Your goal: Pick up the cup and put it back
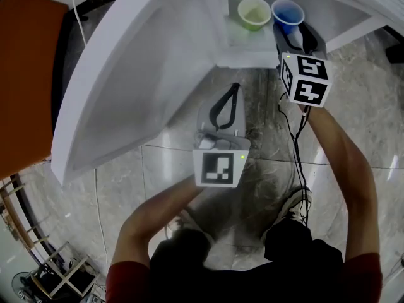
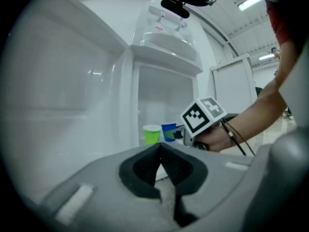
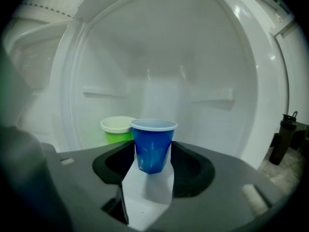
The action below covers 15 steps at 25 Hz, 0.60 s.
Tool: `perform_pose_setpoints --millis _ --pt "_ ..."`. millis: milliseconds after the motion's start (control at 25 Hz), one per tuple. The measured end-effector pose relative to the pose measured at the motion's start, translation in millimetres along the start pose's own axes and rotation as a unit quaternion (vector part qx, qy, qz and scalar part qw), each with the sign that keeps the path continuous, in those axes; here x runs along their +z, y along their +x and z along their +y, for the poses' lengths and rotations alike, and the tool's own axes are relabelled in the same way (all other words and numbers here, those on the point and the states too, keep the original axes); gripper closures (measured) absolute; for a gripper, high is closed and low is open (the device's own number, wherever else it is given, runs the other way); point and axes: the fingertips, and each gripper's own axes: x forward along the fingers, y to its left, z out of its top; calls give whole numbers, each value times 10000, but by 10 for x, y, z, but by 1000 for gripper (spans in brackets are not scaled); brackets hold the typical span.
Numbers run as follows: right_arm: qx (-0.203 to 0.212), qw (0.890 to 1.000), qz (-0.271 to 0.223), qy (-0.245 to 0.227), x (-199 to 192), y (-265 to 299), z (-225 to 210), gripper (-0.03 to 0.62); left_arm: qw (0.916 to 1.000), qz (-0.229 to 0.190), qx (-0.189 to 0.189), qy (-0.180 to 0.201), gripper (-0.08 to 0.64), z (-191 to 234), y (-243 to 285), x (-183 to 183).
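A blue cup stands upright on the white shelf inside an open small fridge, next to a green cup. My right gripper reaches into the fridge and is shut on the blue cup, with a dark pad against each side of it. My left gripper hangs lower in front of the fridge, shut and empty. From the left gripper view I see both cups, the green cup and the blue cup, behind the right gripper's marker cube.
The fridge door swings open to the left. An orange surface lies beyond it. A black cable trails from the right gripper over the marble floor. A dark bottle stands on the floor to the right.
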Motion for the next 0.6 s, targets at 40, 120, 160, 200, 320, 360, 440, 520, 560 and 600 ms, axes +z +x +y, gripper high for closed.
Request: perform_pose_setpoints --millis 40,120,160,200,320,360,440,520,560,600 --pt "14 10000 -2 -27 -2 -28 10 356 10000 -1 -9 12 560 -10 -4 7" --pt "33 10000 -8 -47 0 -90 20 356 10000 -4 -27 28 560 -34 -14 26" --pt "40 10000 -11 -50 2 -122 22 356 10000 -1 -43 41 560 -46 -18 37" --pt "47 10000 -15 -52 7 -153 23 356 10000 -6 -61 60 560 -57 -19 52" --pt "72 9999 -19 -81 16 -243 36 356 9998 -29 -107 135 560 -76 -25 101" --pt "90 9999 -6 -87 13 -274 44 356 9998 -40 -117 143 560 -82 -30 116" --pt "129 9999 10 -78 8 -338 63 357 9998 -63 -129 121 560 -94 -41 145" --pt "171 9998 -5 -64 15 -410 81 359 9998 -77 -135 86 560 -103 -45 166" --pt "197 9998 -13 -53 16 -449 91 359 9998 -82 -139 77 560 -108 -46 174" --pt "226 9997 -17 -36 14 -490 103 359 9998 -82 -145 76 560 -113 -50 181"
